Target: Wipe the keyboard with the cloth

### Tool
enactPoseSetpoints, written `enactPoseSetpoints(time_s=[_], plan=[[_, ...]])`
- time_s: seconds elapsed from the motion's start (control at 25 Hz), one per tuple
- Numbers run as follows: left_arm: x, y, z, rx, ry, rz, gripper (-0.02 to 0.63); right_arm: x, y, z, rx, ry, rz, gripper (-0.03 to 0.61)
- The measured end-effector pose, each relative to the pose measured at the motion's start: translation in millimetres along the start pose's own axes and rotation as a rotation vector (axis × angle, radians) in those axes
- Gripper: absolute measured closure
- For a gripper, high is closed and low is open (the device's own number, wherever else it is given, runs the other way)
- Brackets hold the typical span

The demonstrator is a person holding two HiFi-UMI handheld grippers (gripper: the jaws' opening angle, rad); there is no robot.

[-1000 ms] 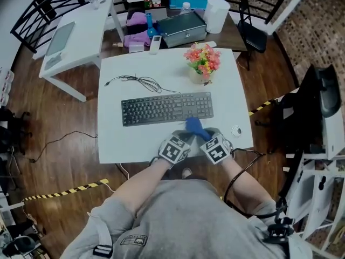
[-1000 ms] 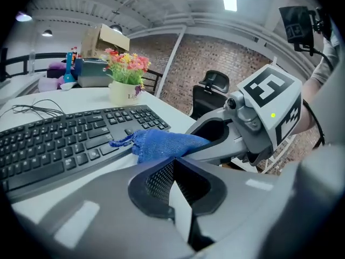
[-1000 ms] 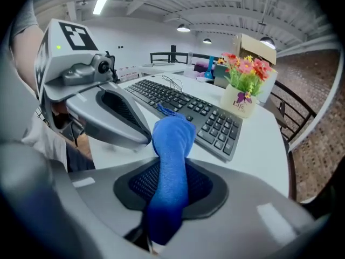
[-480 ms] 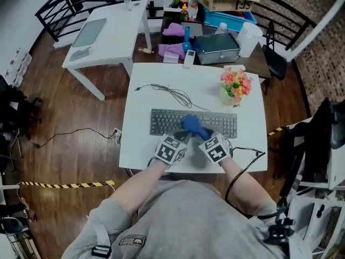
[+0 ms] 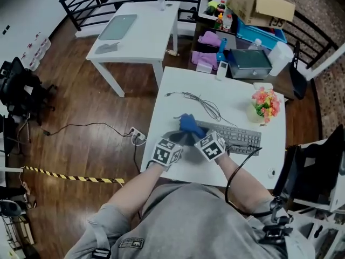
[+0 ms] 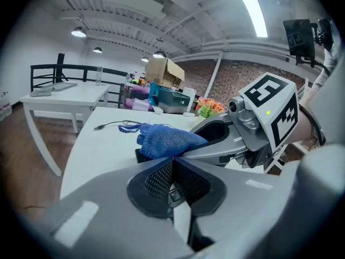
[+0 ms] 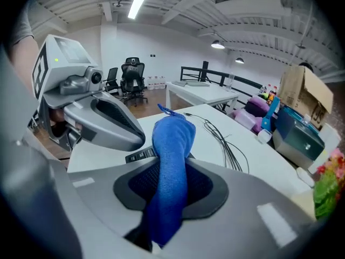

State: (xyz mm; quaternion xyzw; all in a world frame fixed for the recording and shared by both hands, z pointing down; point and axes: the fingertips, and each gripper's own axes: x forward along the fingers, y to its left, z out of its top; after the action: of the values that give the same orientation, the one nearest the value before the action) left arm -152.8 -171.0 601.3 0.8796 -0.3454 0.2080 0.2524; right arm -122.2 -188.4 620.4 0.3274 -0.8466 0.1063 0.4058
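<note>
The black keyboard (image 5: 237, 136) lies on the white table (image 5: 226, 88). A blue cloth (image 5: 188, 124) sits over the keyboard's left end. My right gripper (image 5: 195, 134) is shut on it. In the right gripper view the cloth (image 7: 172, 144) runs out from between the jaws, over a few keys of the keyboard (image 7: 141, 155). My left gripper (image 5: 180, 138) is right beside it on the left. In the left gripper view the left gripper (image 6: 172, 163) is shut with nothing between its pads, the cloth (image 6: 167, 139) just ahead.
A black cable (image 5: 202, 104) loops on the table behind the keyboard. A pot of flowers (image 5: 264, 106) stands at the far right. A small round object (image 5: 271, 172) lies near the front right corner. Another white table (image 5: 135, 31) and a cluttered desk with a grey box (image 5: 249, 63) stand beyond.
Both grippers have slid left along the keyboard with the cloth, from its right part to its left end. The head view has swung left with them.
</note>
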Motion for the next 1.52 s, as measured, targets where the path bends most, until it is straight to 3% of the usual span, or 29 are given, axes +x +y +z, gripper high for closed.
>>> enactPoseSetpoints(time_s=[0.36,0.64,1.0,1.52], plan=[[-2,46,-1,-0.049,0.023,0.029,0.626,42,9,26,-0.025,0.044,0.004,0.465],[13,44,-7,-0.05,0.067,0.055,0.624,50,6,19,-0.04,0.039,0.01,0.465],[51,-11,15,-0.003,0.069,0.025,0.624,14,-39,-25,0.012,0.041,-0.015,0.465],[135,-127,36,0.056,0.091,-0.101,0.624,-69,-127,-136,0.16,0.059,-0.142,0.465]])
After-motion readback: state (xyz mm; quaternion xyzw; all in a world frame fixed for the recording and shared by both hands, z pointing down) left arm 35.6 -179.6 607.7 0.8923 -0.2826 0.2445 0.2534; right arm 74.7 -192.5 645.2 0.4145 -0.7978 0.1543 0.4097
